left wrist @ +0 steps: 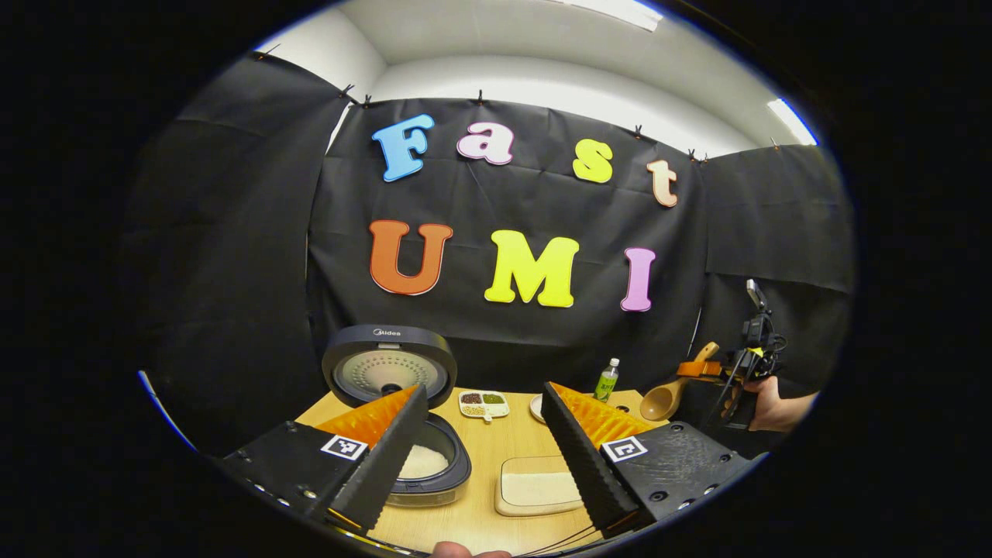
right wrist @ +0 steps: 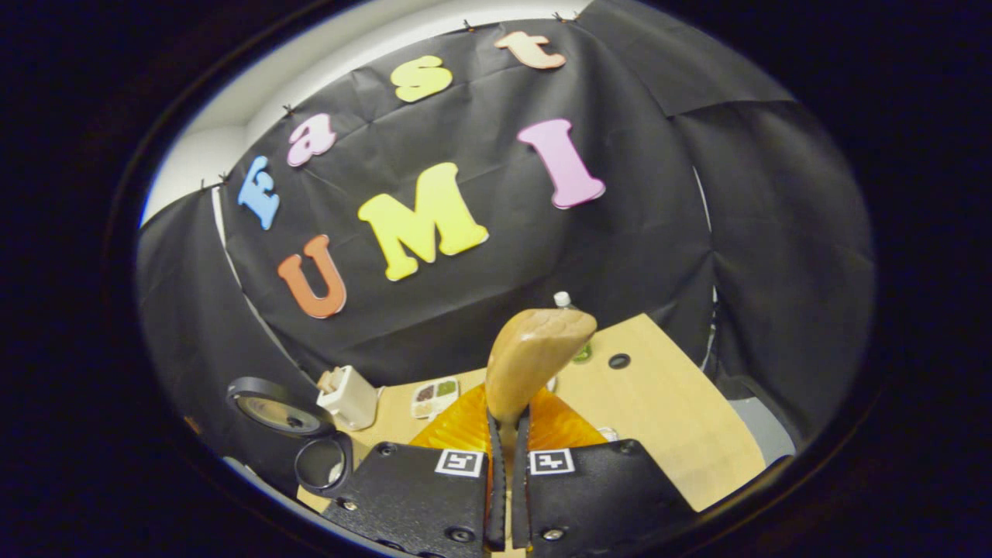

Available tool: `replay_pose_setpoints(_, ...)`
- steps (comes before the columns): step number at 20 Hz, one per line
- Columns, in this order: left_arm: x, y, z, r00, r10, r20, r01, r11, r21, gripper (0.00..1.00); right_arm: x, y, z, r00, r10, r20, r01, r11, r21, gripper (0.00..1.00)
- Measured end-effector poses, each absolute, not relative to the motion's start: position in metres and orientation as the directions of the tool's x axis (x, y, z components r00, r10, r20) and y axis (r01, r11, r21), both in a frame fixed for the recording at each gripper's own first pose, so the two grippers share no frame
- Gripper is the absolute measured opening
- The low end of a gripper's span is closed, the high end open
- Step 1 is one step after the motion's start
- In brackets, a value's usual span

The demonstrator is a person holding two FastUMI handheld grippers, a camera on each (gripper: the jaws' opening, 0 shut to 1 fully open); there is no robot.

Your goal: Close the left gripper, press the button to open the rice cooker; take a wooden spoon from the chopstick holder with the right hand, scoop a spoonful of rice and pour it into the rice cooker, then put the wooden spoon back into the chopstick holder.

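The rice cooker (left wrist: 387, 372) stands open at the table's left, its lid upright and white rice in its pot (left wrist: 425, 463). My left gripper (left wrist: 484, 387) is open over the table, with nothing between its fingers. To the right, my right gripper (left wrist: 709, 370) hangs above the table edge, shut on the handle of the wooden spoon (left wrist: 665, 400), whose bowl hangs down to the left. In the right gripper view the wooden spoon (right wrist: 535, 360) sticks up from my shut right gripper (right wrist: 508, 425). The white chopstick holder (right wrist: 349, 397) stands beside the rice cooker (right wrist: 280, 412).
A shallow tray of rice (left wrist: 539, 488) lies before the cooker's right side. A small divided dish of beans (left wrist: 484, 403), a plate rim (left wrist: 535, 408) and a green bottle (left wrist: 607, 380) stand near the back wall. A hand (left wrist: 775, 409) holds the right gripper. The table (right wrist: 666, 418) has a round hole (right wrist: 618, 360).
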State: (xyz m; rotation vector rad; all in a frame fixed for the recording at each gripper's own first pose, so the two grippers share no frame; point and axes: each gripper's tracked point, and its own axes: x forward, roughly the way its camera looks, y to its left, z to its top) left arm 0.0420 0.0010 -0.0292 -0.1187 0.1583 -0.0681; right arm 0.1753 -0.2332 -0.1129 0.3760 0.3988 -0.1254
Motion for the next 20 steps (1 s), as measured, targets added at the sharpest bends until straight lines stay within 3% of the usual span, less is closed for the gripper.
replay_pose_setpoints(11,0.078,-0.006,-0.037,0.976,-0.033,-0.217,0.011,0.995,-0.103,0.95,0.221,-0.29,-0.241,0.846,-0.075,-0.528,0.24,0.937,0.252,0.08)
replay_pose_setpoints(20,0.096,-0.003,-0.035,0.972,0.005,-0.236,-0.034,0.992,-0.119,0.95,0.229,-0.301,-0.301,0.813,-0.054,-0.58,0.266,0.92,0.287,0.12)
